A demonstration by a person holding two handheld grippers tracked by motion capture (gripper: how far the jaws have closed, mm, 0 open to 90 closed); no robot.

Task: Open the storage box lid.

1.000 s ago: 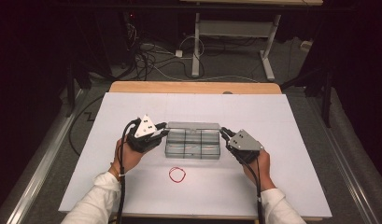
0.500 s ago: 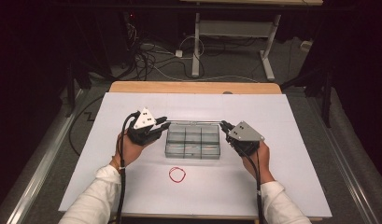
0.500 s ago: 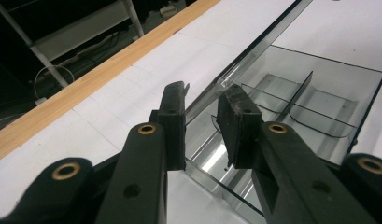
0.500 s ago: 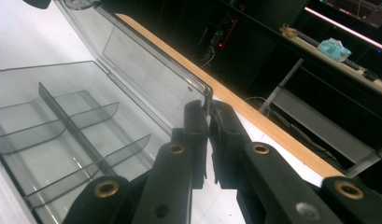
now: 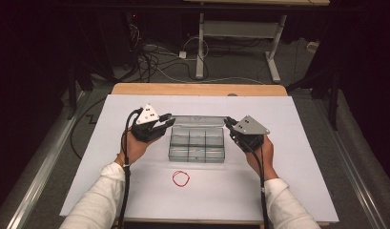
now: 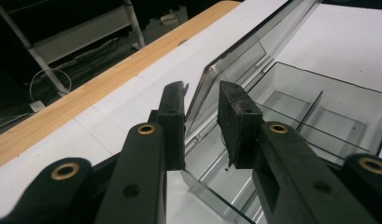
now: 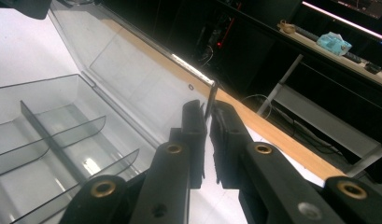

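1. High view: clear box [image 5: 197,144] sits mid-table, lid [image 5: 198,120] raised toward the far edge.
2. Left gripper [image 6: 201,122] straddles the lid's corner; pad contact unclear.
3. Right gripper [image 7: 208,122] pinches the lid's other corner.
4. Red band [image 5: 180,179] lies near the front edge.

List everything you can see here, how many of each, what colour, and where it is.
Compartment box: one, clear plastic, middle of the table, open.
Lid: one, clear, raised along the box's far edge, each end between a claw's pads.
Rubber band: one, red, on the white sheet nearer the person than the box.
White sheet: one, covers the table top.
Table: one, wood edge along the far side.
Desk frame: one, white, on the floor beyond the table.
Cables: several, dark and white, on the floor.
Left claw: black, grey plate, at the lid's left end.
Right claw: black, grey plate, pinching the lid's right end.
Sleeves: two, white.
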